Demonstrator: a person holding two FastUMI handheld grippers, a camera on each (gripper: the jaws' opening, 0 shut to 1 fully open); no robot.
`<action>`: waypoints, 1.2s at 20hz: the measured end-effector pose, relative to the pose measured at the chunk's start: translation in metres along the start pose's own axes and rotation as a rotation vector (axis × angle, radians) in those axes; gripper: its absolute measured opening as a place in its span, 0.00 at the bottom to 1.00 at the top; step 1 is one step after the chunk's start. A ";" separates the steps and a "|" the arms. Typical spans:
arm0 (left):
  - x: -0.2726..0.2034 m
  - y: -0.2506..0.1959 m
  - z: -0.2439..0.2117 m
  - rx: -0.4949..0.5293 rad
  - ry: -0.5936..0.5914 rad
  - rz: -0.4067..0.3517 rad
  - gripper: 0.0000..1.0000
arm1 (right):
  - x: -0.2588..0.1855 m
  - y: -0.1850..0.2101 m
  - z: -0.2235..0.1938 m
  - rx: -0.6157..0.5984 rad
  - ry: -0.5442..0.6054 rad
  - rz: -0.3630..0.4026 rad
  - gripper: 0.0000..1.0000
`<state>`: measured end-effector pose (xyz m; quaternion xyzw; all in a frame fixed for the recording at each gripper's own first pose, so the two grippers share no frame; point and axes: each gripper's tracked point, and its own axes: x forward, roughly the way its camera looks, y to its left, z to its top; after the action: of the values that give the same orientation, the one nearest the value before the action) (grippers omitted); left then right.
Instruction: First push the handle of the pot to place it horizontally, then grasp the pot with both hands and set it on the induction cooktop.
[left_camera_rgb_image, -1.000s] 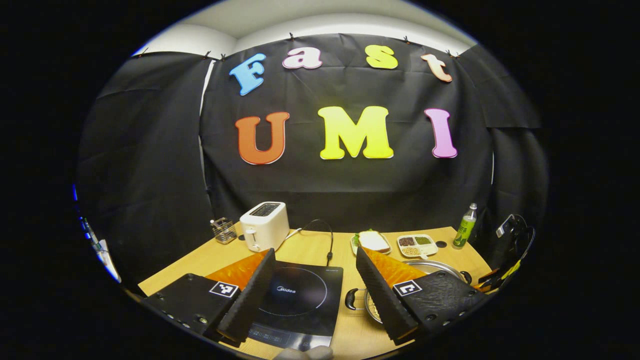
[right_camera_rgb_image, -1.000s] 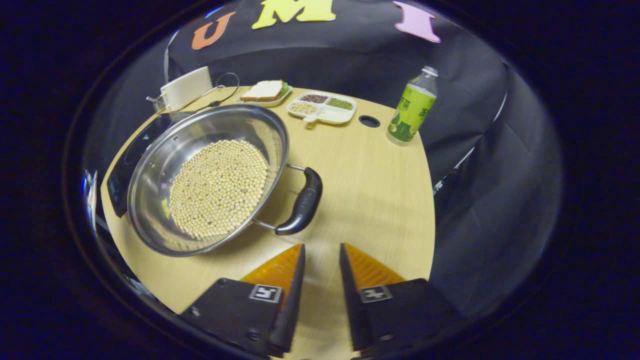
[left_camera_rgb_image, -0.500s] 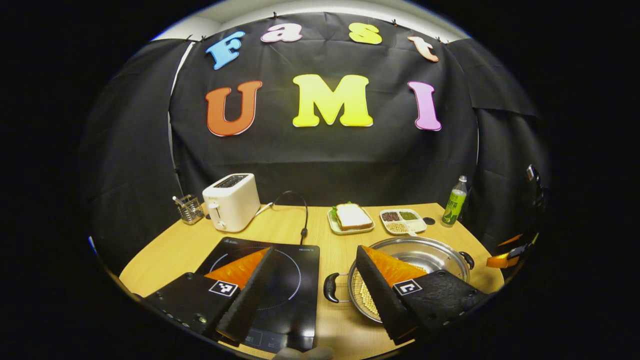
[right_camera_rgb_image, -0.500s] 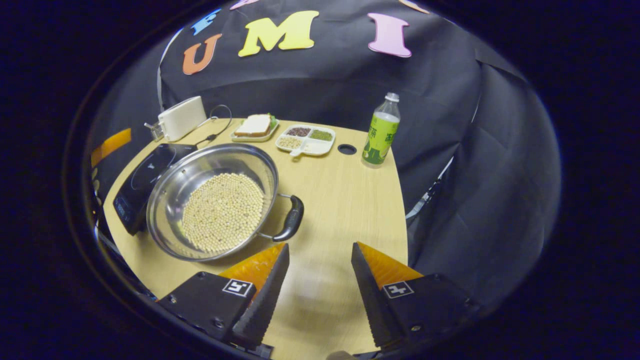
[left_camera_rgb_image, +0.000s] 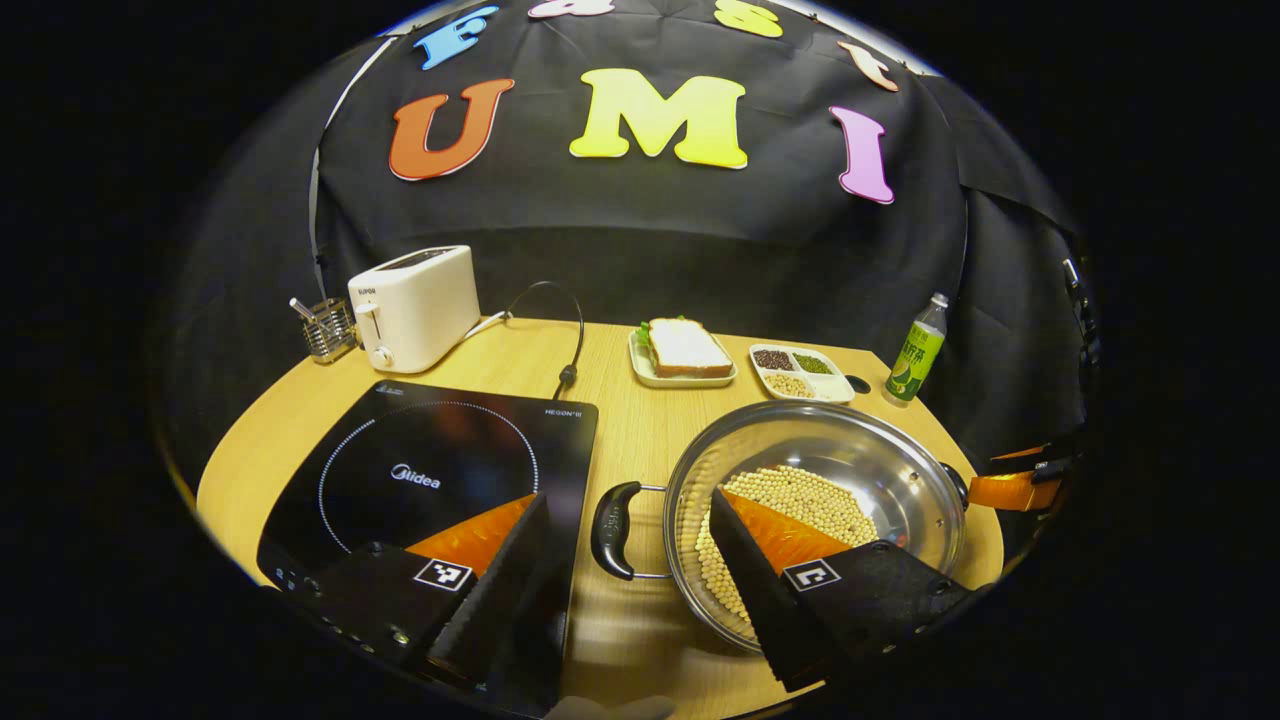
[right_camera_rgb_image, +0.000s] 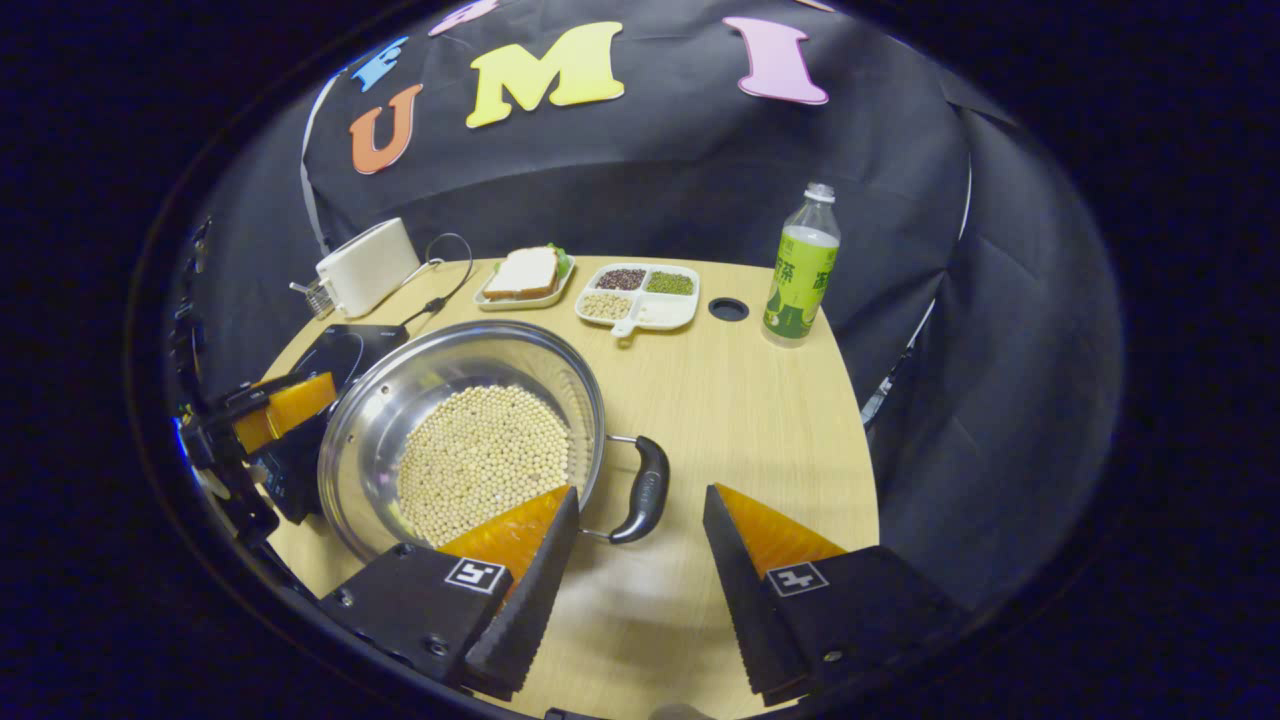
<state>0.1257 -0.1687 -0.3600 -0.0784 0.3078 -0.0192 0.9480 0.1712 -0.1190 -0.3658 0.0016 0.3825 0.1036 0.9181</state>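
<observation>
Left gripper view: the released left gripper (left_camera_rgb_image: 625, 575) straddles the pot's (left_camera_rgb_image: 815, 440) near handle (left_camera_rgb_image: 610, 517), beside the cooktop (left_camera_rgb_image: 440, 470) toward the bench's (left_camera_rgb_image: 640, 420) front edge. Right gripper (right_camera_rgb_image: 630, 565), also released, faces the opposite handle (right_camera_rgb_image: 645, 490).

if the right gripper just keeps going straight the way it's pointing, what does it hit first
Probably the pot's right handle: it sits just ahead between the open jaws of the right gripper, a little left of centre. Depth is unclear, so it might pass above.

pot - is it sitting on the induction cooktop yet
No, the pot rests on the bare table beside the induction cooktop, apart from its glass.
</observation>
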 end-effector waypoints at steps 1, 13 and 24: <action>0.005 -0.001 -0.004 0.000 0.014 -0.003 0.97 | 0.004 0.001 0.002 0.006 -0.002 0.000 0.84; 0.034 -0.015 -0.026 0.014 0.110 -0.001 0.97 | 0.039 0.011 -0.012 0.011 0.103 0.010 0.82; 0.048 -0.040 -0.069 -0.081 0.305 -0.049 0.52 | 0.040 0.006 -0.011 0.058 0.144 -0.082 0.67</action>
<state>0.1245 -0.2219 -0.4368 -0.1202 0.4467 -0.0416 0.8856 0.1894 -0.1065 -0.4012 0.0049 0.4502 0.0545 0.8913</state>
